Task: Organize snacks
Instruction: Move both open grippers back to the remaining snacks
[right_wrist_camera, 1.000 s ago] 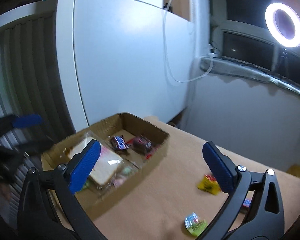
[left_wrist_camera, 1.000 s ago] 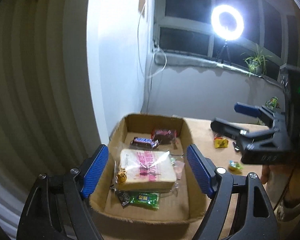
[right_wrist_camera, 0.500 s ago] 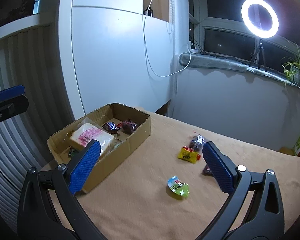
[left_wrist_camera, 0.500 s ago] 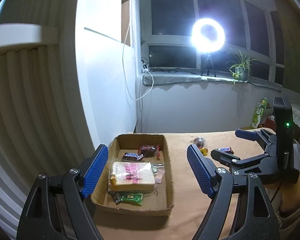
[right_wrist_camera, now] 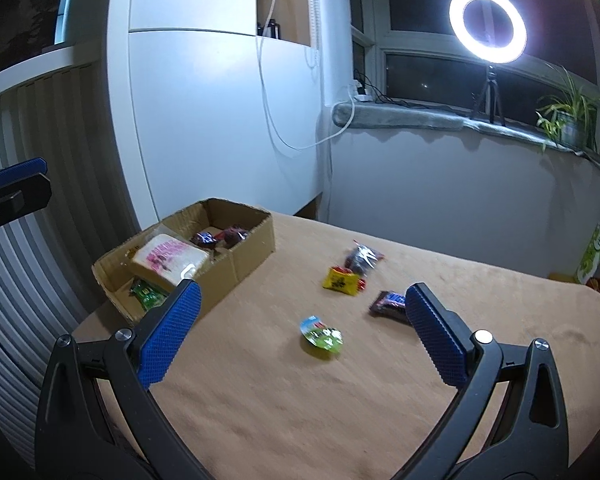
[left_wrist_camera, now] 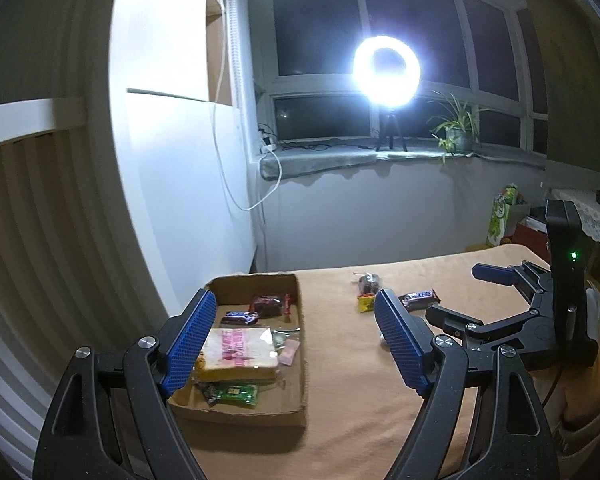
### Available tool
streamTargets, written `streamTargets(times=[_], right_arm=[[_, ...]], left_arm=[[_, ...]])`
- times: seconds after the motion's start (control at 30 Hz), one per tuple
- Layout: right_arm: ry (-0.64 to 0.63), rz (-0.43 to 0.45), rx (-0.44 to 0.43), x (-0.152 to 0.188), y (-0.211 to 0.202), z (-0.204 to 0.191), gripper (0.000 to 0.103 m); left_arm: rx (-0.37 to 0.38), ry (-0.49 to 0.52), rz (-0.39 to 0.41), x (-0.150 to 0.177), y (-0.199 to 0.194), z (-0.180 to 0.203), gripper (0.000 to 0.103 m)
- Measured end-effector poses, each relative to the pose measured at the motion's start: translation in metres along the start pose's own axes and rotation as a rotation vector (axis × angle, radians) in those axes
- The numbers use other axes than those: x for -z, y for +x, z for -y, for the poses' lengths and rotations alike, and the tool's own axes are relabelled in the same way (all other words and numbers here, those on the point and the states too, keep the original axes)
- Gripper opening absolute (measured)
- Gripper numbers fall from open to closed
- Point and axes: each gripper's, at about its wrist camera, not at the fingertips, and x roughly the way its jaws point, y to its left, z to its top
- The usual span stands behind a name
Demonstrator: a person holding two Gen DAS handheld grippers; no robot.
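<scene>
Both tools [right_wrist_camera: 300, 336] back, wider bare tabletop [right_wrist_camera: 300, 420]

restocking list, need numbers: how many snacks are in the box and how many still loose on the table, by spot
In the box: 4 clearly seen – bread pack, green pack, blue bar, dark red pack; a pinkish wrapper beside the bread is unclear
Loose on the table: 4 – dark bag, yellow pack, Snickers bar, green cup
Total: 8
</scene>
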Motion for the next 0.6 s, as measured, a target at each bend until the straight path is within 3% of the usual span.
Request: streamTargets(times=[0.33, 0.6], right_arm=[[0.062, -0.031, 0.05, 0.023, -0.004, 0.044, 0.103], [0.074, -0.105, 0.073, 0.041, 0.017, 0.084, 0.103]], left_arm=[[0.045, 0.031, -0.042, 0.005, 0.017, 0.027, 0.082], [0.117, 0.038, -0.171, 0.029, 0.069, 0.057, 0.082]])
